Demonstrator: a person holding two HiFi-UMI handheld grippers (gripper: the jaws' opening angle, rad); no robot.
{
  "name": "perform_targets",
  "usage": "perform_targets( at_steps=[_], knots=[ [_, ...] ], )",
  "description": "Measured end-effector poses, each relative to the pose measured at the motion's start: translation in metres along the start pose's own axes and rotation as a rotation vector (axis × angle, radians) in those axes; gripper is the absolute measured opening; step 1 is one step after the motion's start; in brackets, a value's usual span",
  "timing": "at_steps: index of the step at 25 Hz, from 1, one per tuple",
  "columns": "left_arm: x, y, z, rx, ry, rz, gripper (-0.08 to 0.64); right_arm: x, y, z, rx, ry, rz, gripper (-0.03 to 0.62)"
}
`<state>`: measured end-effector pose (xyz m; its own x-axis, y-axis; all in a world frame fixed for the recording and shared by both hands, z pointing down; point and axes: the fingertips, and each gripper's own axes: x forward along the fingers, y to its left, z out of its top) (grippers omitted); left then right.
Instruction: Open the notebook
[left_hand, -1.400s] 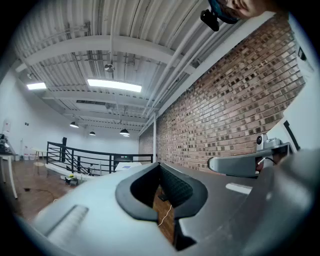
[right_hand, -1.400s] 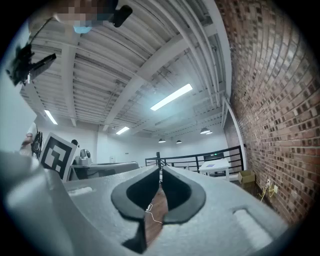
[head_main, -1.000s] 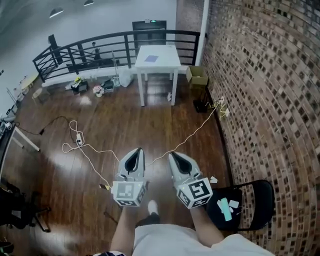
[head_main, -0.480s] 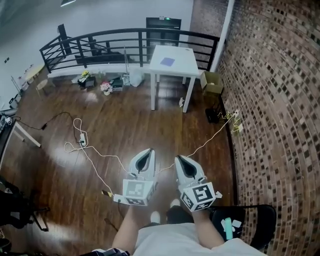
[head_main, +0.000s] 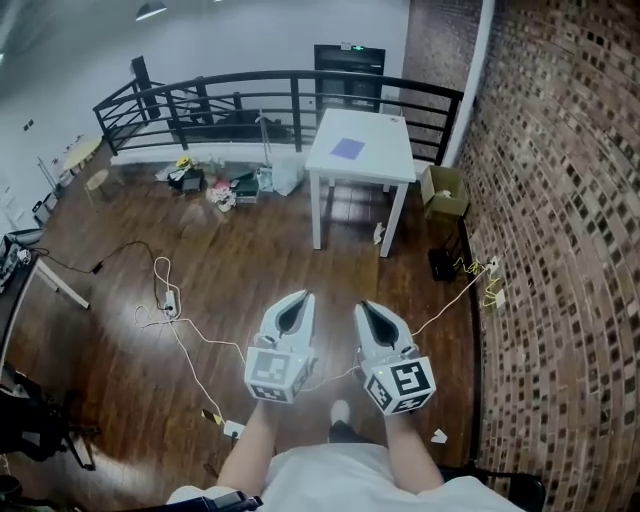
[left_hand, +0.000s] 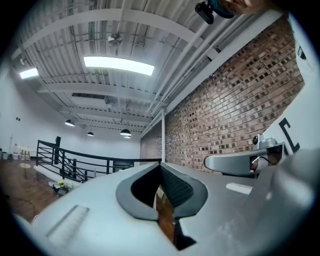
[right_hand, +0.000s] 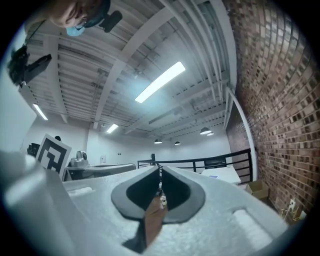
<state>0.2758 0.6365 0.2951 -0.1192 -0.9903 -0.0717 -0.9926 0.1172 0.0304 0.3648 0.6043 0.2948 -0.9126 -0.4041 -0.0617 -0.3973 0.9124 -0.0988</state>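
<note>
Tabletop (head_main: 385, 165) nearer than a second ago. We count one notebook (head_main: 348, 148) mid-tabletop; left tool (head_main: 299, 298) and right tool (head_main: 363, 306), jaws together, empty.

Brick wall (head_main: 570, 200) runs along my right. White cable (head_main: 158, 270) trails across the wooden floor (head_main: 240, 250), cardboard box (head_main: 443, 190) beside the wall.

purple flat thing (head_main: 348, 148): on the white table (head_main: 385, 165), toward its left edge; too small to tell whether it is the notebook, or whether it is open or closed.
clutter (head_main: 215, 187): at the foot of the railing (head_main: 250, 90); too small to name piece by piece.
dark curved frame (head_main: 512, 490): cut off at the bottom right corner; unidentifiable.
forearms (head_main: 250, 455): cut off by the bottom edge.
desk (head_main: 25, 275): only a corner shows at the left edge.
</note>
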Motion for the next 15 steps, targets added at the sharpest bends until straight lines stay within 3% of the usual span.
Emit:
perform_targets(
  at_steps=[6,15],
  knots=[
    [0.076,0.005,-0.001,0.027,0.016,0.019,0.014,0.047,-0.073,0.006,0.045,-0.013,0.007,0.000],
    [0.155,0.037,-0.027,0.017,0.062,0.024,0.014,0.111,-0.124,-0.020,0.081,0.038,0.017,0.000]
  ],
)
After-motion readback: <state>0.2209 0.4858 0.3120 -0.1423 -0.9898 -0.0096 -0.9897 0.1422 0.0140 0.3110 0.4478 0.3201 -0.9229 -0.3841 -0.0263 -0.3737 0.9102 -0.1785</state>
